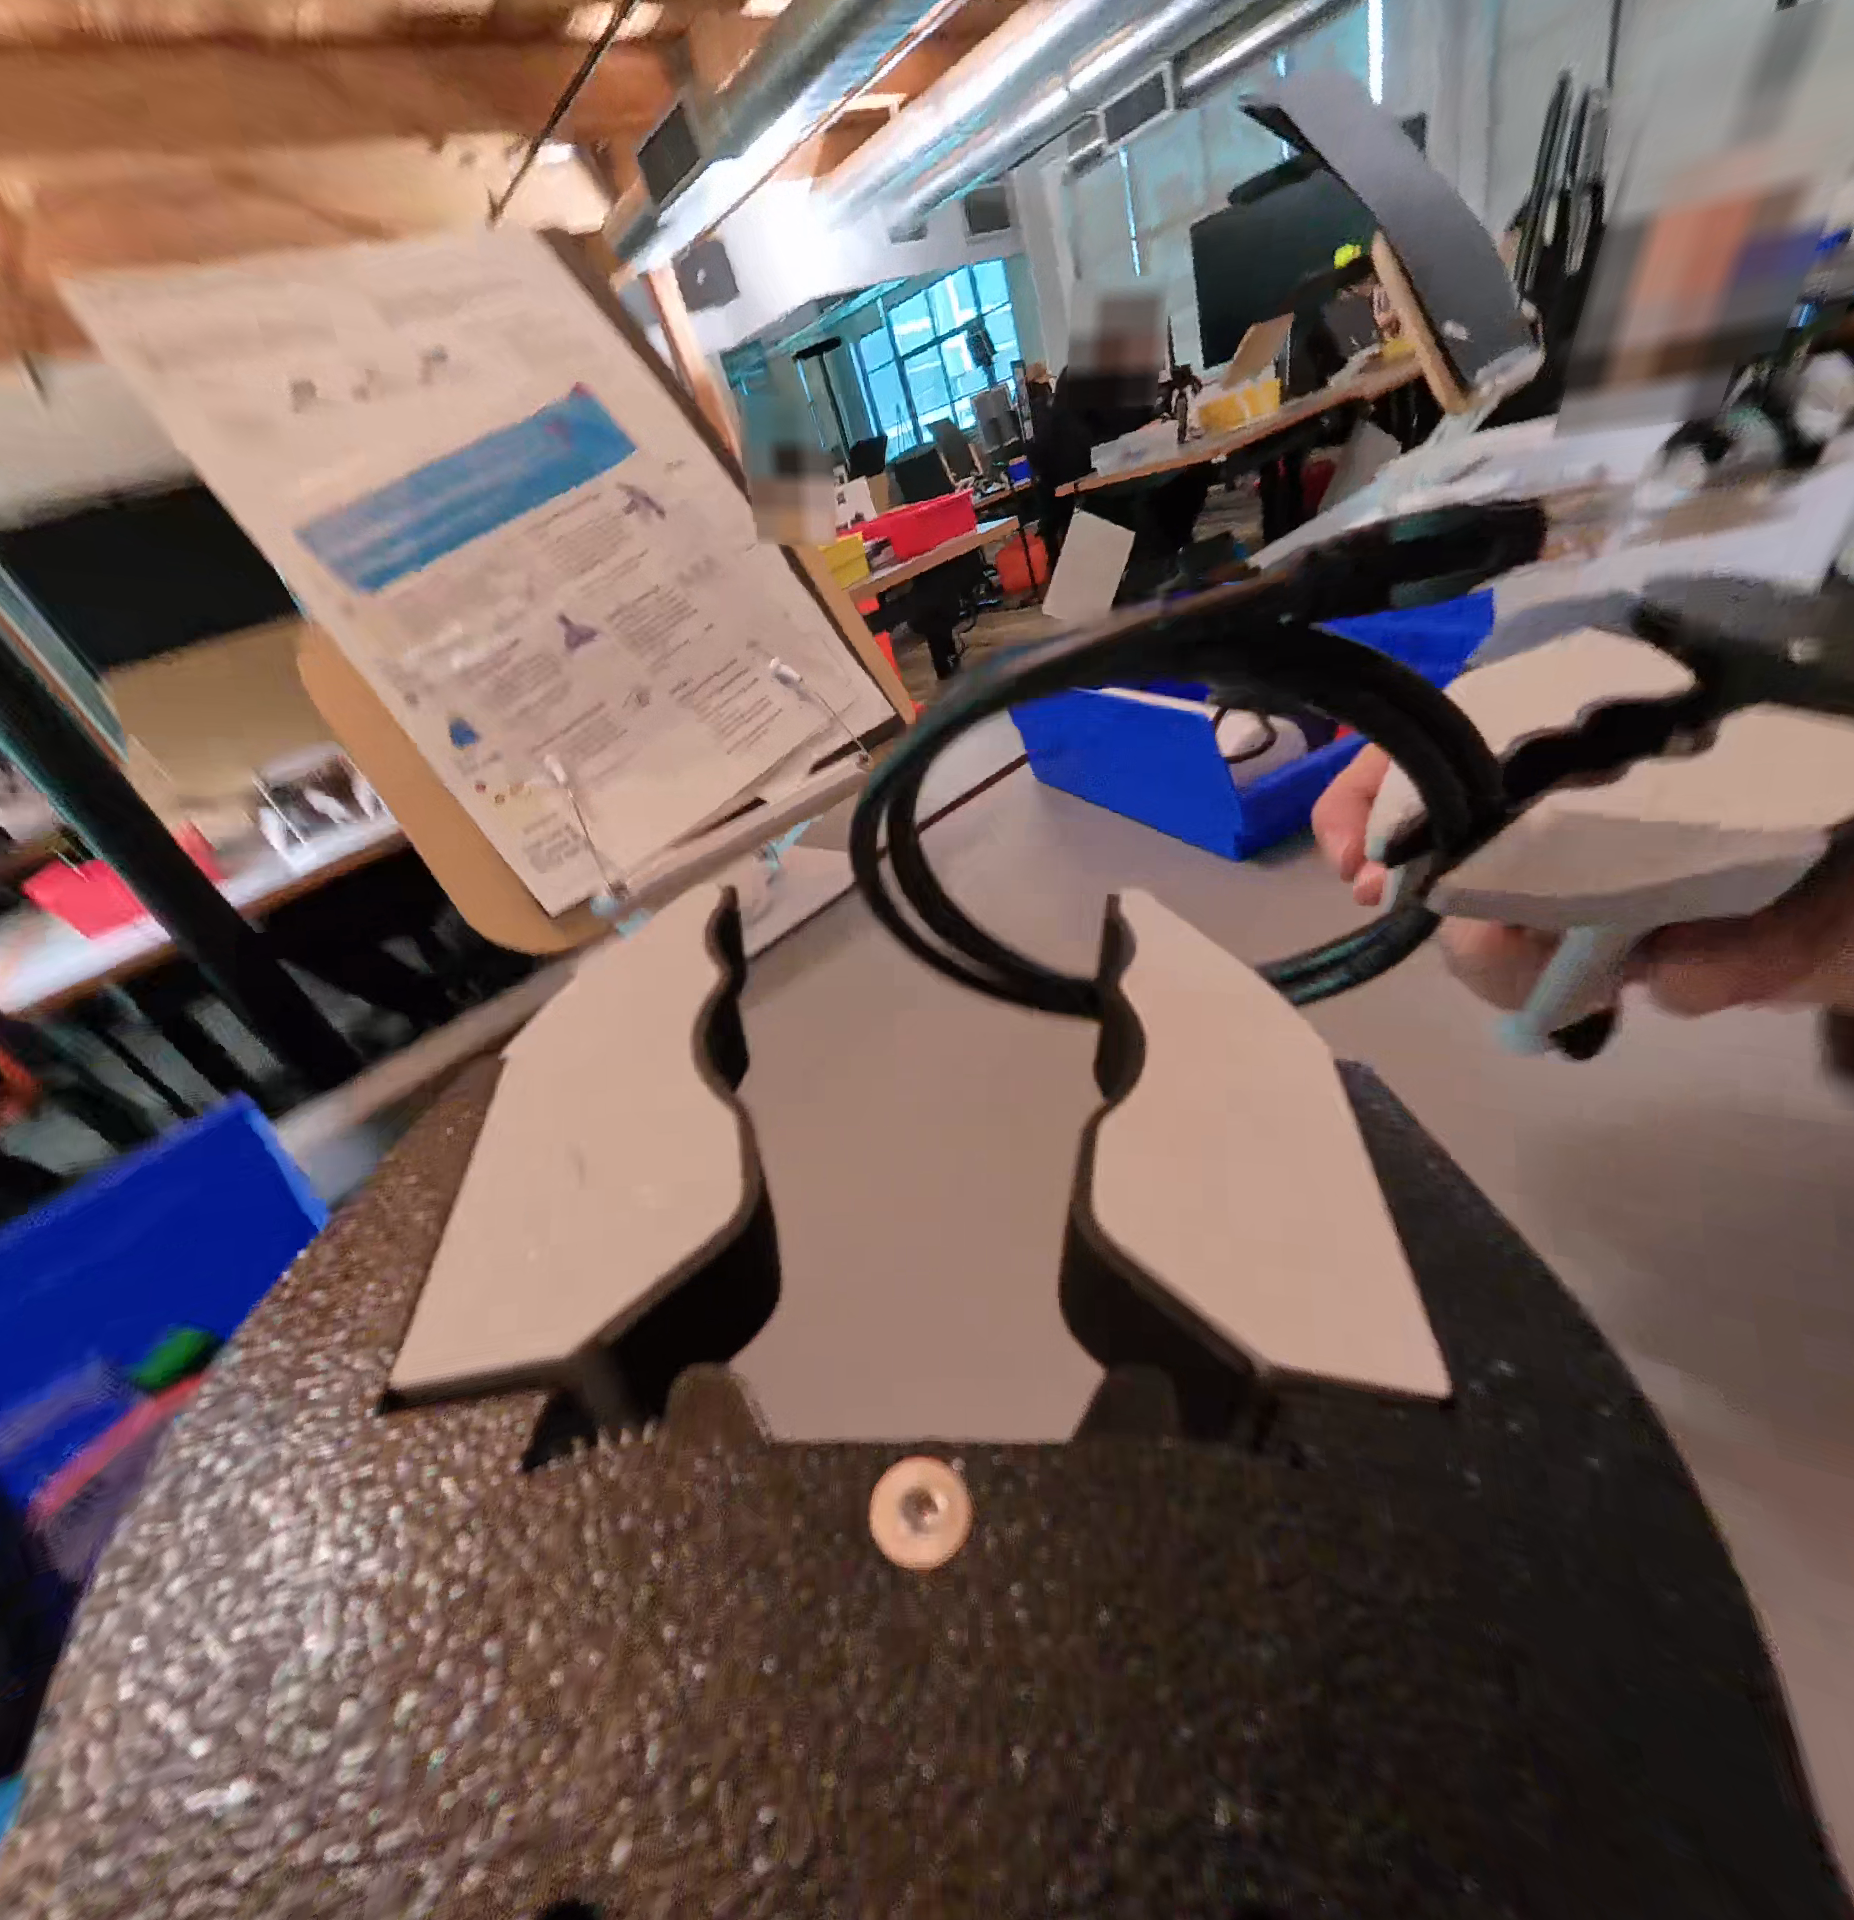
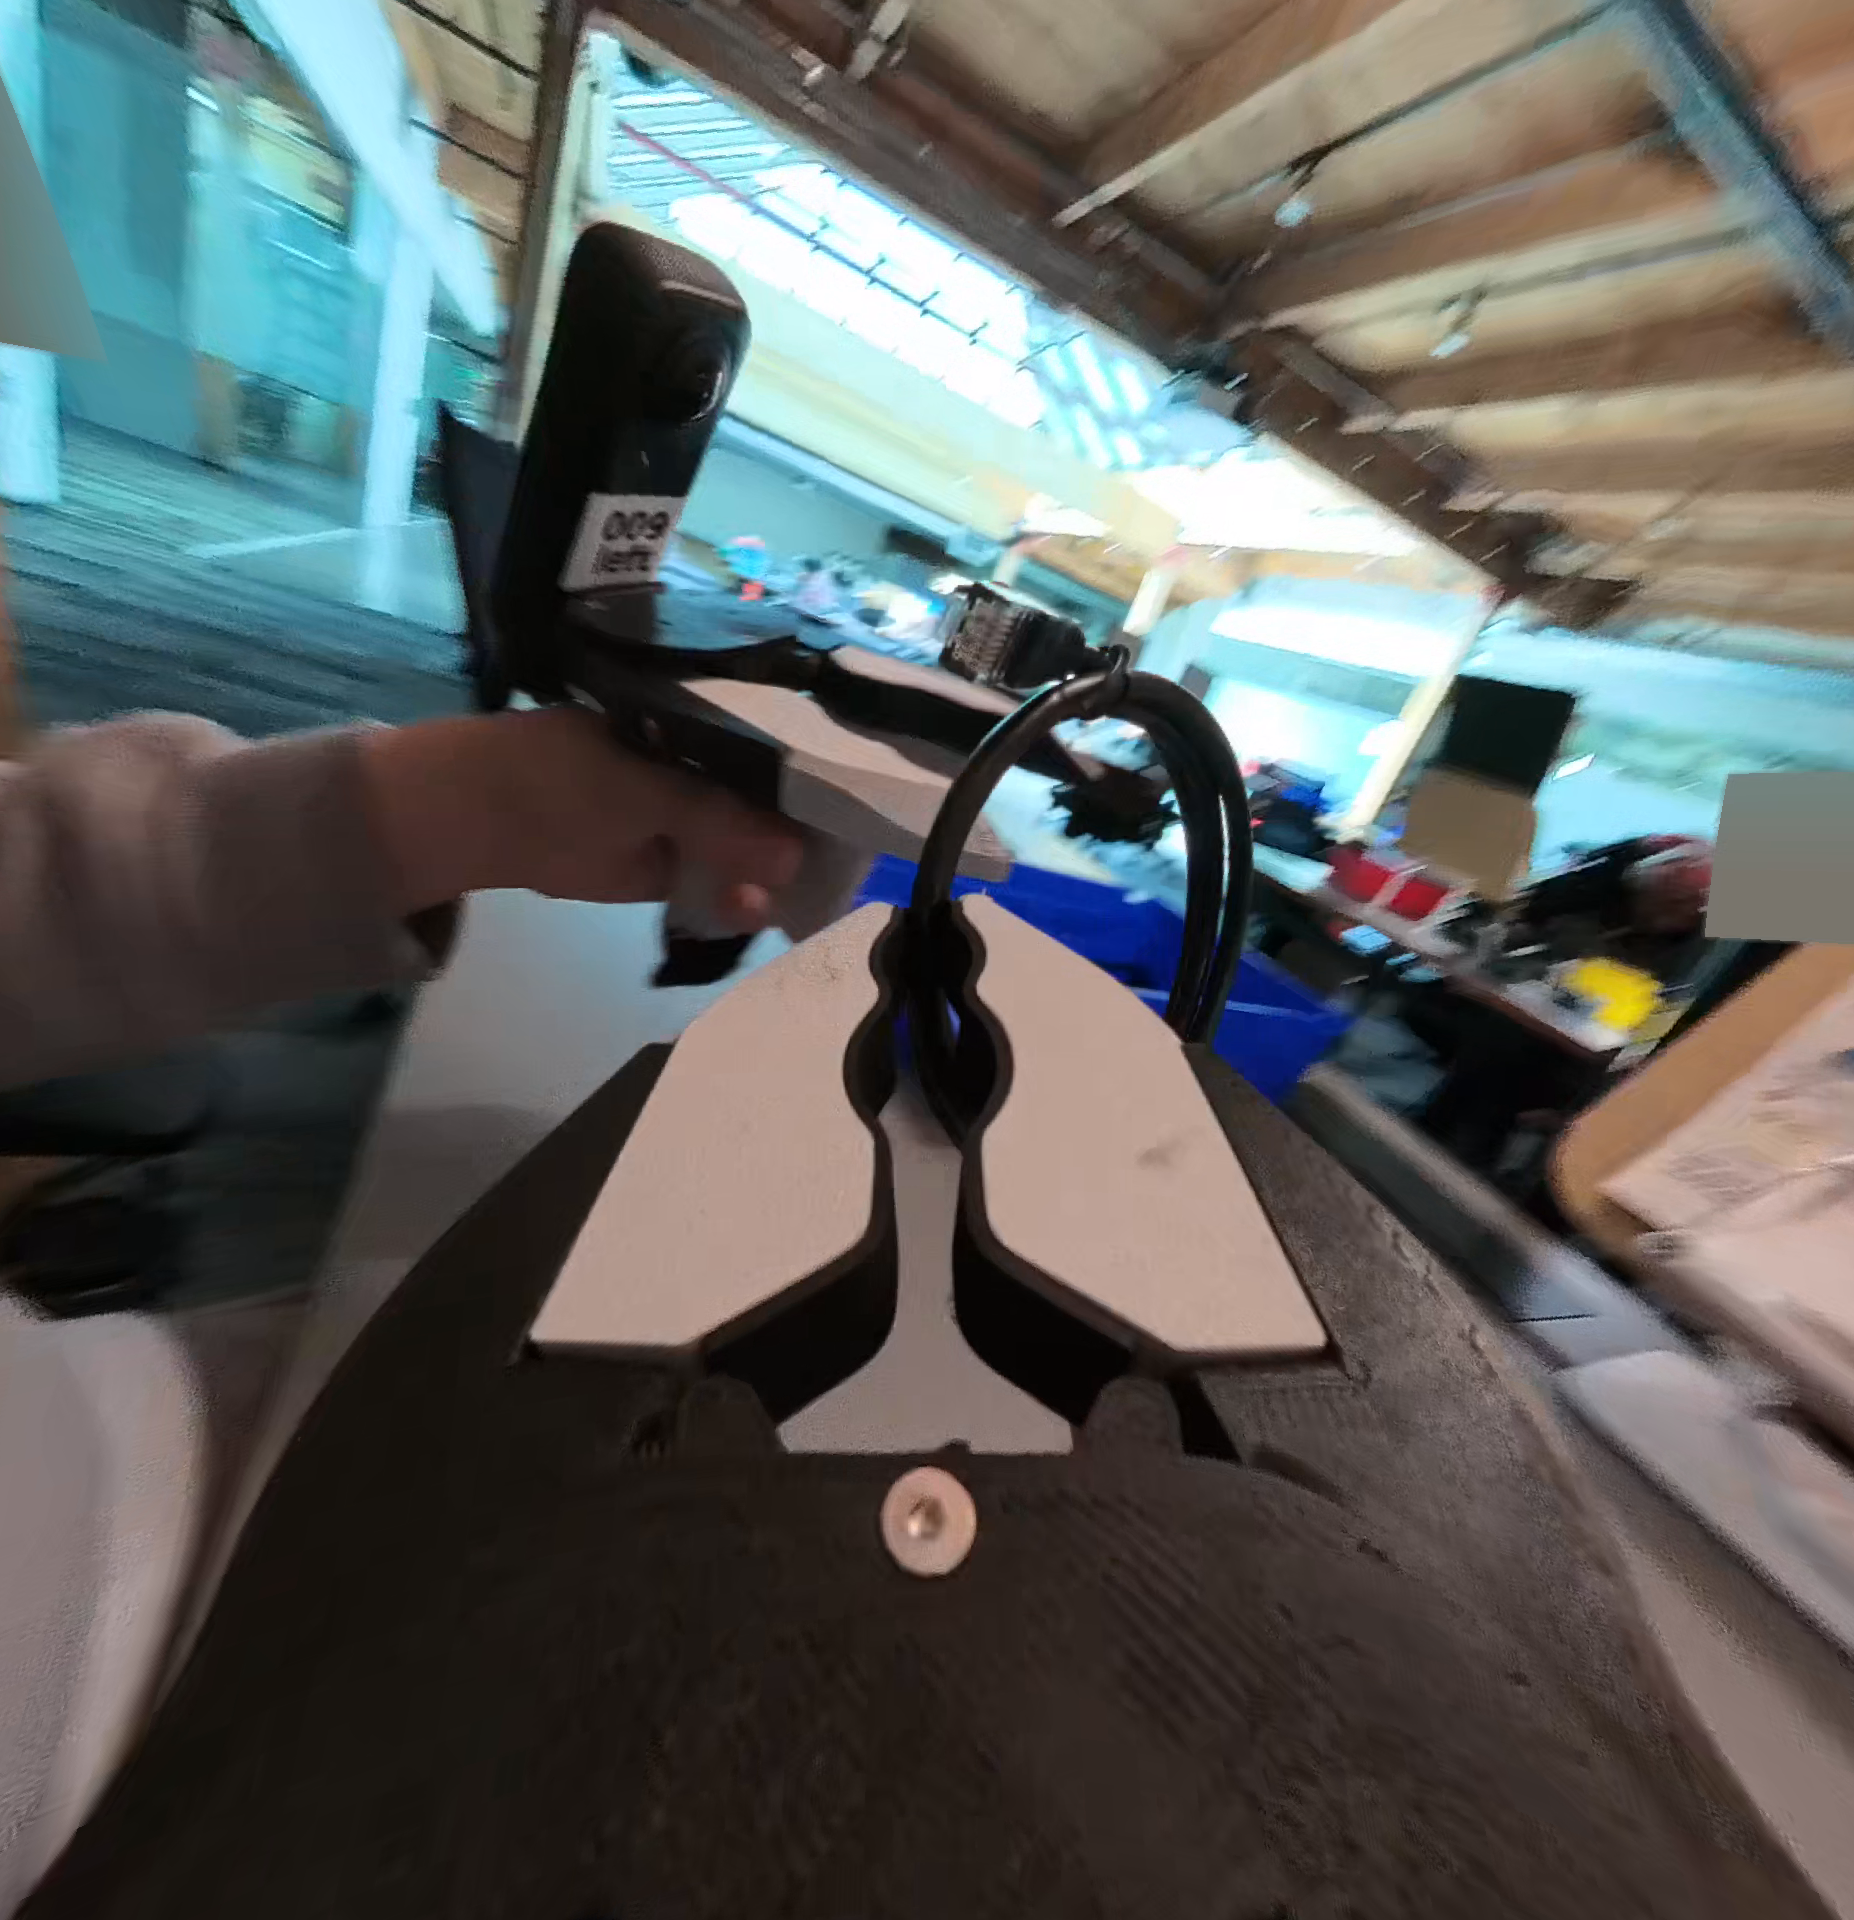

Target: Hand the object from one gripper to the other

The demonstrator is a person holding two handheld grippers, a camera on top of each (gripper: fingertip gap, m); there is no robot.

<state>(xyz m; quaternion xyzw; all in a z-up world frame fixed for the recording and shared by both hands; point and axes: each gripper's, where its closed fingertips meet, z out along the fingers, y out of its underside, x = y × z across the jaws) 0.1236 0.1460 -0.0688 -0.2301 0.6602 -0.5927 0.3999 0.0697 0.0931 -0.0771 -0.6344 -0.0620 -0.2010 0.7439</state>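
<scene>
A coiled black cable [image 1: 873, 831] hangs in the air above the grey table [image 1: 1525, 1195]. My right gripper [image 2: 928, 914] is shut on one side of the coil [image 2: 1203, 790]. It also shows in the left wrist view [image 1: 1463, 810], coming in from the right in a person's hand. My left gripper [image 1: 923, 914] is open and empty. The coil's lower edge lies just ahead of its fingertips and passes behind the right one. In the right wrist view the left gripper [image 2: 1006, 790] reaches in from the left, beside the loop, in a hand with a light sleeve.
A blue bin [image 1: 1131, 758] stands on the table behind the cable, and another blue bin [image 1: 123, 1247] is at the near left. A wooden stand with a printed sheet [image 1: 507, 561] is at the back left. Cluttered desks and people are far behind.
</scene>
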